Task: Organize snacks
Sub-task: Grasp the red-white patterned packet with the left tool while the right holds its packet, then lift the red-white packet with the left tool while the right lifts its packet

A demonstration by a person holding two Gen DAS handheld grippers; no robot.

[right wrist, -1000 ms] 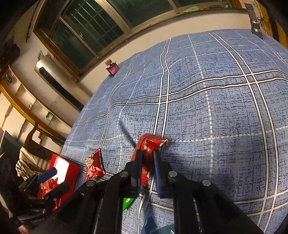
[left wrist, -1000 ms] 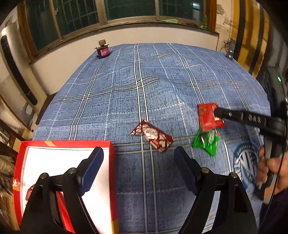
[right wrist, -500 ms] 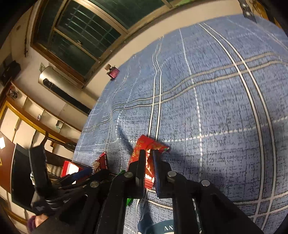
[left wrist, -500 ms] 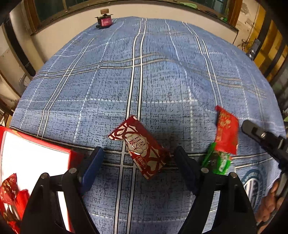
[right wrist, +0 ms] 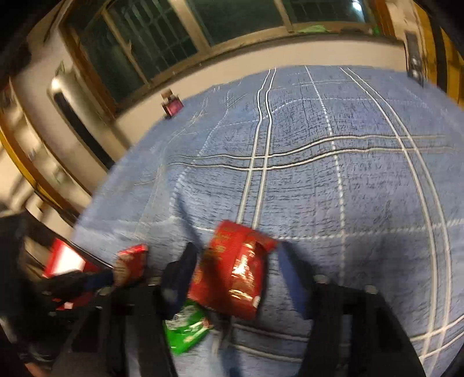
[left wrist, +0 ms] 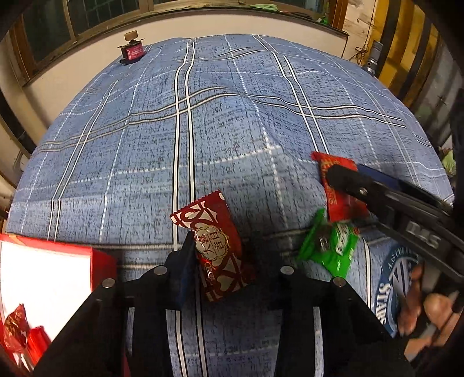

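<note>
Your left gripper (left wrist: 220, 261) has just closed its jaws and now clamps the dark red patterned packet (left wrist: 216, 246) above the blue plaid cloth (left wrist: 232, 116). Your right gripper (right wrist: 236, 266) has just been opening; its jaws stand apart with the bright red packet (right wrist: 232, 272) loose between them. A green packet (left wrist: 330, 246) lies just below it. The red box (left wrist: 52, 275) sits at left, holding red packets (left wrist: 20, 330).

Dim warm indoor light on my feeds; windows (left wrist: 95, 17) dark. Left wrist view sharp at centre, strong fisheye bending at edges, black vignette corners. Right wrist view motion-blurred throughout. Glare on red packet (right wrist: 235, 269) foil. Soft shadows on blue cloth (left wrist: 232, 116) beneath grippers.
</note>
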